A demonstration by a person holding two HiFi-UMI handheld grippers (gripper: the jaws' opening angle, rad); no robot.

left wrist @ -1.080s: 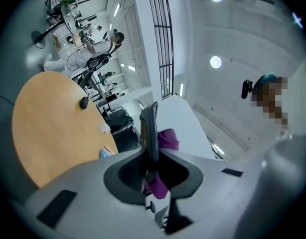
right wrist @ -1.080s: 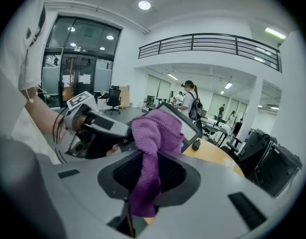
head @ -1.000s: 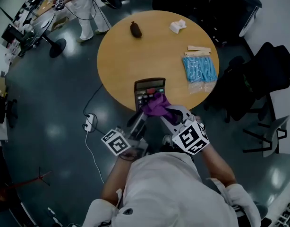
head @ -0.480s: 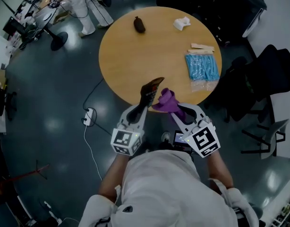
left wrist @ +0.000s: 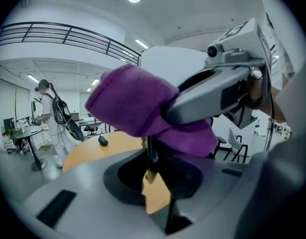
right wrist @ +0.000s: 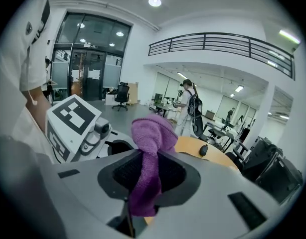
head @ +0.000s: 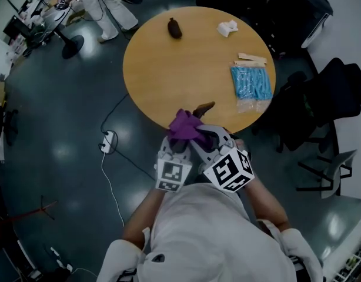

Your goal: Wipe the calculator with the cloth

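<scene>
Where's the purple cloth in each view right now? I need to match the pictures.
Head view: cloth at centre, by the table's near edge.
Left gripper view: cloth at upper centre, pinched by the right gripper.
Right gripper view: cloth at centre, clamped in its own jaws.
Shared landmark: the round table behind it.

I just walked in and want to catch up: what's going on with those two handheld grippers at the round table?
A person is partway through cleaning a calculator. The left gripper is clamped on the calculator and holds it tilted, nearly edge-on, at the near edge of the round wooden table. The right gripper is clamped on a purple cloth, which lies over the calculator and hides most of it in the head view.
</scene>
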